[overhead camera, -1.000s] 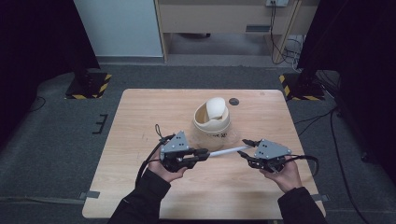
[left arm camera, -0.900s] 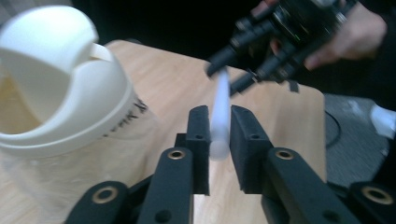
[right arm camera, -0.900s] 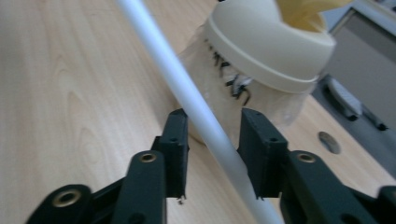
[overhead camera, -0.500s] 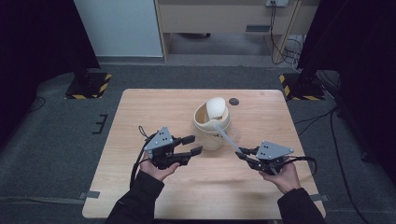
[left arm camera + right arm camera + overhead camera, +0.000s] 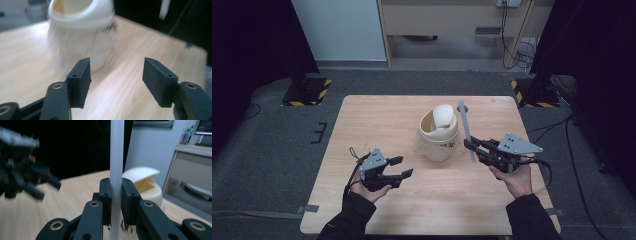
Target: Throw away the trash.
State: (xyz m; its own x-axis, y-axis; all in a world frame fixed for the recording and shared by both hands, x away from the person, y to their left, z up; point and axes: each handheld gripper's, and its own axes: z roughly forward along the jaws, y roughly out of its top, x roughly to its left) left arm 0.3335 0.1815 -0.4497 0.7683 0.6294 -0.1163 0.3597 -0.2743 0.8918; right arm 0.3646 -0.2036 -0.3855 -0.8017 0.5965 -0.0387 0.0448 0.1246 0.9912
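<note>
**Stick held up beside the bin, not yet in**

We are clamping a pale stick (image 5: 466, 129) upright in the right gripper (image 5: 473, 147), right of centre, beside the bin (image 5: 439, 132). Our left gripper (image 5: 401, 167), lower left, is gaping empty. Dropping it in seems left.

Bin (image 5: 439, 132) mid-table (image 5: 377, 120). Left gripper (image 5: 399, 167) near-left of bin. Right gripper (image 5: 472, 146) just right of bin, stick (image 5: 465, 125) between its jaws.

White rod (image 5: 465, 128) now off the left gripper (image 5: 399, 167), upright in the right gripper (image 5: 471, 147) alone, beside the bin (image 5: 438, 135).
</note>
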